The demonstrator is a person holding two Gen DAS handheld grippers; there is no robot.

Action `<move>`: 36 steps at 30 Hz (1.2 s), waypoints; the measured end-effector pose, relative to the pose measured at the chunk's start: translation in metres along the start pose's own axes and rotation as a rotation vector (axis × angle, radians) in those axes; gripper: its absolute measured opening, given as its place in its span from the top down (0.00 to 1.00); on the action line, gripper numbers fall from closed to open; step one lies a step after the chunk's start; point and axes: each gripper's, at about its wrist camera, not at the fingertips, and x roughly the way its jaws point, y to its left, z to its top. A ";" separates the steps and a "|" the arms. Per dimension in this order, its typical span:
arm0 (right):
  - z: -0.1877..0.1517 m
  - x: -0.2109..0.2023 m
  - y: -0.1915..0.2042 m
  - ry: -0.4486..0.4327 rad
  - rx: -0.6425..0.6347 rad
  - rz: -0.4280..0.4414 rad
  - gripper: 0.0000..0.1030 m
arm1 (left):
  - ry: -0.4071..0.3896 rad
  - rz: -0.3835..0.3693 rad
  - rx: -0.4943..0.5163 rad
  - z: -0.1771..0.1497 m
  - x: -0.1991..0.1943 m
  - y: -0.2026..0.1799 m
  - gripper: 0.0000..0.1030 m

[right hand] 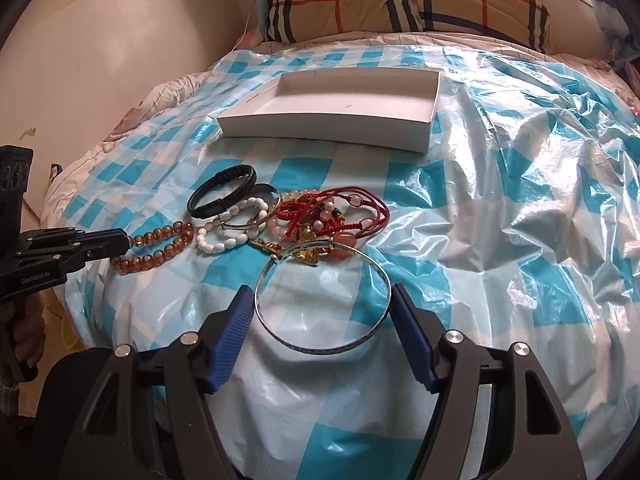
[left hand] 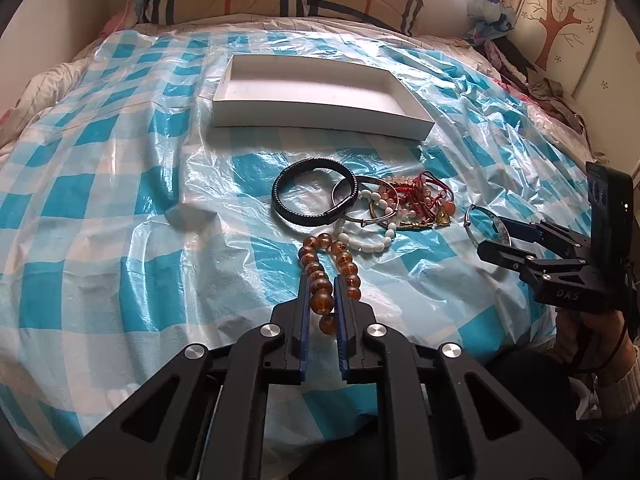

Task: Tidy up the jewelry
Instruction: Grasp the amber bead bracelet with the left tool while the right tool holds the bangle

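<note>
My left gripper (left hand: 322,280) is shut on an amber bead bracelet (left hand: 320,268), also seen in the right wrist view (right hand: 160,246). My right gripper (right hand: 322,292) is open around a silver bangle (right hand: 320,300) that lies on the sheet; the pads stand close beside its rim. It shows at the right in the left wrist view (left hand: 486,224). Beyond lies a jewelry pile: a black braided bracelet (left hand: 312,192), a white bead bracelet (left hand: 372,236), red cord bracelets (right hand: 340,212). An empty white box (left hand: 316,96) sits further back (right hand: 336,108).
Everything lies on a bed covered with a crinkled blue-and-white checked plastic sheet (left hand: 120,200). A plaid pillow (right hand: 400,4) lies at the head. A wall (right hand: 100,60) runs along the left of the bed. Clothes (left hand: 520,60) lie at the far right.
</note>
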 end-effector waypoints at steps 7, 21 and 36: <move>-0.006 -0.006 0.000 -0.002 0.023 0.016 0.35 | -0.019 -0.009 -0.001 0.004 -0.010 -0.003 0.90; -0.001 -0.070 0.027 -0.139 0.031 0.056 0.35 | -0.153 0.154 0.080 0.010 -0.059 -0.043 0.90; 0.009 -0.082 0.039 -0.198 0.033 0.073 0.35 | -0.215 0.174 0.102 0.016 -0.077 -0.054 0.90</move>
